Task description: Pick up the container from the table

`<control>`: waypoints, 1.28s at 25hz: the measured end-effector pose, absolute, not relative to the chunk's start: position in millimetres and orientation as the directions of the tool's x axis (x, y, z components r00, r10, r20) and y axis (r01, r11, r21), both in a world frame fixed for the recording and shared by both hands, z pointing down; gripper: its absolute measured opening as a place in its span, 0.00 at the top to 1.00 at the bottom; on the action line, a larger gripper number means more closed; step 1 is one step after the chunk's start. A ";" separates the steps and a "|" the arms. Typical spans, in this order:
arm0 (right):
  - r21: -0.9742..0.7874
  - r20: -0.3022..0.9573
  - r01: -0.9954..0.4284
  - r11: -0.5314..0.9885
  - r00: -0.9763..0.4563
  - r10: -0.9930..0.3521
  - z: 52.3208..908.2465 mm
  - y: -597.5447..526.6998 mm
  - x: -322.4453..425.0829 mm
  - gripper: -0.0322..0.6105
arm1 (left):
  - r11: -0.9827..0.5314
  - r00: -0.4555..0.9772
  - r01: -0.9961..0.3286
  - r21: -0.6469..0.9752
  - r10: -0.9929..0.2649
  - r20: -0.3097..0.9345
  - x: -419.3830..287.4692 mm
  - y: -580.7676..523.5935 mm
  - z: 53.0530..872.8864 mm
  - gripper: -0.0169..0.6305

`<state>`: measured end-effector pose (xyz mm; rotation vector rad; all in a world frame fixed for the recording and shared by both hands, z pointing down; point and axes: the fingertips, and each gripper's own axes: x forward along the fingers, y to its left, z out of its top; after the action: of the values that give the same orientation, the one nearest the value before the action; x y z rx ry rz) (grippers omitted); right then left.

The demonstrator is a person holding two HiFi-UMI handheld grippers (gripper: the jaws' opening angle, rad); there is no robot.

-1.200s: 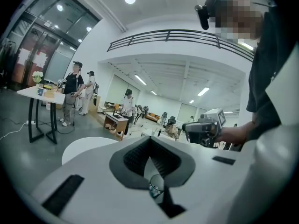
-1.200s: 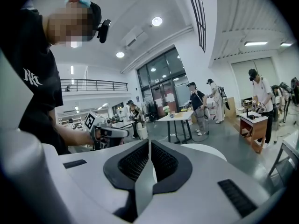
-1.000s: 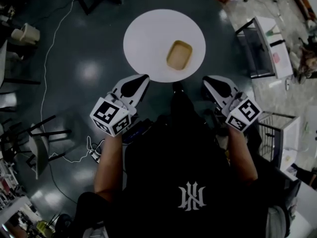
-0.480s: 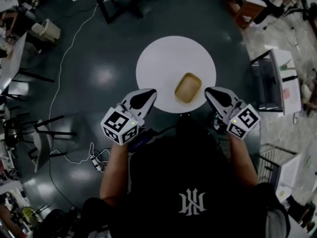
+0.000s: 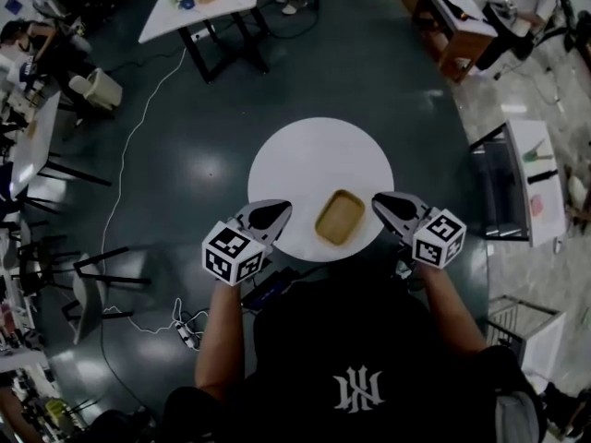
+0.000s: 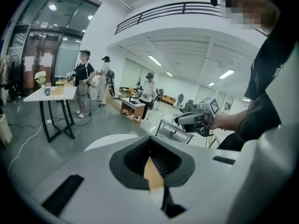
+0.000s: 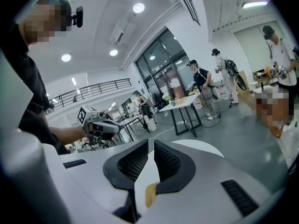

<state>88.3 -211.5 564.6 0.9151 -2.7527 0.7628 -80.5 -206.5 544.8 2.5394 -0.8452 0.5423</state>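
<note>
Left gripper (image 5: 275, 212) at the near-left edge of the round white table (image 5: 305, 155), jaws closed, nothing between them. Tan container (image 5: 339, 218) sits on the table's near-right part, between both grippers, touched by neither. Right gripper (image 5: 380, 201) at the table's near-right edge, just beside the container, jaws together, empty.
</note>
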 end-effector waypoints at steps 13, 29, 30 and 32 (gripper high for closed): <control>-0.727 0.337 -0.576 0.373 -0.773 -0.538 655.8 -216.2 125.7 0.66 | -0.697 0.725 -0.583 0.418 -0.214 0.655 -28.5 -234.9 636.1 0.90; -0.853 0.483 -0.516 -0.075 -0.727 -0.488 774.3 -178.8 108.2 0.62 | -0.544 0.620 -0.635 0.548 0.064 0.782 -39.7 -216.2 764.6 0.76; -0.856 0.491 -0.505 -0.109 -0.728 -0.479 781.8 -175.2 107.6 0.62 | -0.536 0.617 -0.639 0.551 0.071 0.784 -38.4 -215.6 770.1 0.76; -0.854 0.508 -0.494 -0.164 -0.725 -0.464 795.4 -169.7 106.3 0.62 | -0.525 0.616 -0.639 0.563 0.090 0.783 -34.1 -214.3 779.6 0.76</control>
<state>106.3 -169.7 795.4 1.1553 -2.0166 2.0808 -34.1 -214.3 779.6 1.9142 -0.4366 0.9892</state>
